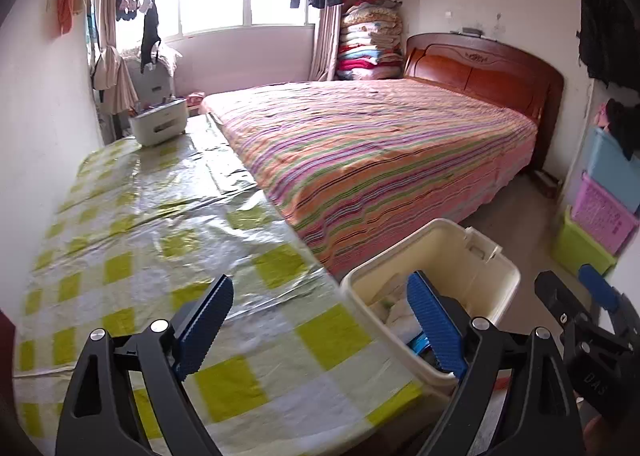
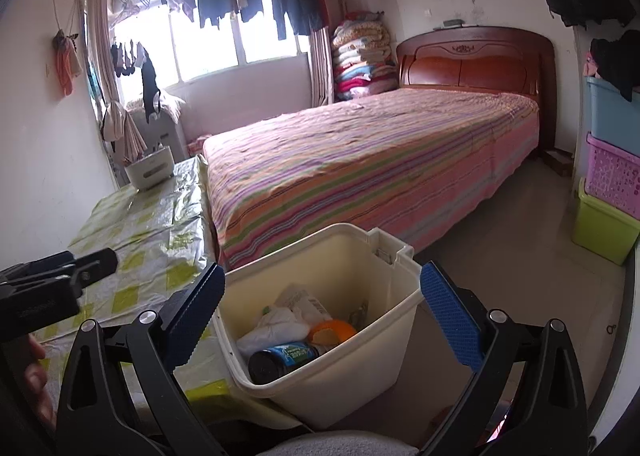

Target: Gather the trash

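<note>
A cream plastic bin (image 2: 344,372) stands on the floor between the table and the bed. Inside it lie a crumpled white bag (image 2: 276,326), a dark bottle with a blue label (image 2: 284,358) and an orange piece (image 2: 332,330). My right gripper (image 2: 323,276) hangs above the bin, open, with nothing between its blue pads. My left gripper (image 1: 320,292) is open and empty too, over the table's corner, with the bin (image 1: 440,256) under its right finger. Each gripper shows at the edge of the other's view: the right gripper (image 1: 572,284) and the left gripper (image 2: 100,258).
The table (image 1: 160,216) wears a green-and-white check cloth under clear plastic; a white organiser box (image 1: 158,124) stands at its far end. A striped bed (image 1: 380,152) lies right beside the table. Stacked coloured crates (image 2: 612,176) line the right wall, with bare floor (image 2: 500,256) in front.
</note>
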The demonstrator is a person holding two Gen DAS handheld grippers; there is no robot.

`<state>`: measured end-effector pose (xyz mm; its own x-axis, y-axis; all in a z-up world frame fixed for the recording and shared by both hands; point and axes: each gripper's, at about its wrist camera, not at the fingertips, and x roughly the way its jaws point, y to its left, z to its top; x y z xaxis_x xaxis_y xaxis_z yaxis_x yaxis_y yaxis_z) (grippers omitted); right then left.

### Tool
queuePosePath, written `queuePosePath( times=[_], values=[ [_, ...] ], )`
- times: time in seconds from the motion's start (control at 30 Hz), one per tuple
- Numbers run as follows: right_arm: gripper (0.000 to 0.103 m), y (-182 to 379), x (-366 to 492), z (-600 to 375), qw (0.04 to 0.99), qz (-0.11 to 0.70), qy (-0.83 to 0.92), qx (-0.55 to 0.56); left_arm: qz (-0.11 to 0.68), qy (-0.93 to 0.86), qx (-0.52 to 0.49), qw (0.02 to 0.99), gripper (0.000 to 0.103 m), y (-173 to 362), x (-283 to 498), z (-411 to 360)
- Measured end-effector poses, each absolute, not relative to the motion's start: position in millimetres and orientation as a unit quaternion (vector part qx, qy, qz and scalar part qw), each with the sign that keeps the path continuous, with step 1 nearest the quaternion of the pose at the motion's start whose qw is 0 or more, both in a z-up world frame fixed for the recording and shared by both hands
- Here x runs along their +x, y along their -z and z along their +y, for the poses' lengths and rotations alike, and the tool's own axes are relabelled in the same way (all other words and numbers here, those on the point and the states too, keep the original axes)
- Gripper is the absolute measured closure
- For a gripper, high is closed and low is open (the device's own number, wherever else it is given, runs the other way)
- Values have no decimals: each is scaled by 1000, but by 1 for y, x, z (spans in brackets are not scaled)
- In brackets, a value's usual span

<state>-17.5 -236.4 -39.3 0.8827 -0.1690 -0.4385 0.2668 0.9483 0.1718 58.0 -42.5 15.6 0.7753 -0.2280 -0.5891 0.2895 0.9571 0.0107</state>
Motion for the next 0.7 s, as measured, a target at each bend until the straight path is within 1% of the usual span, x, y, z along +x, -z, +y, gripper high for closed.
queuePosePath(
  times=[0.13,0.27,0.37,0.7],
  values=[
    [6,38,-16,-242,962,217,111,122,305,134,36,942,17,-19,50,-32],
    [6,12,-15,-248,964,212,109,118,311,137,34,940,17,-20,44,-31],
    [6,4,-21,-250,965,207,110,115,314,139,41,938,17,-19,42,-35],
    [6,21,-21,-261,961,211,116,139,321,150,55,934,17,-19,39,-49]
  ],
)
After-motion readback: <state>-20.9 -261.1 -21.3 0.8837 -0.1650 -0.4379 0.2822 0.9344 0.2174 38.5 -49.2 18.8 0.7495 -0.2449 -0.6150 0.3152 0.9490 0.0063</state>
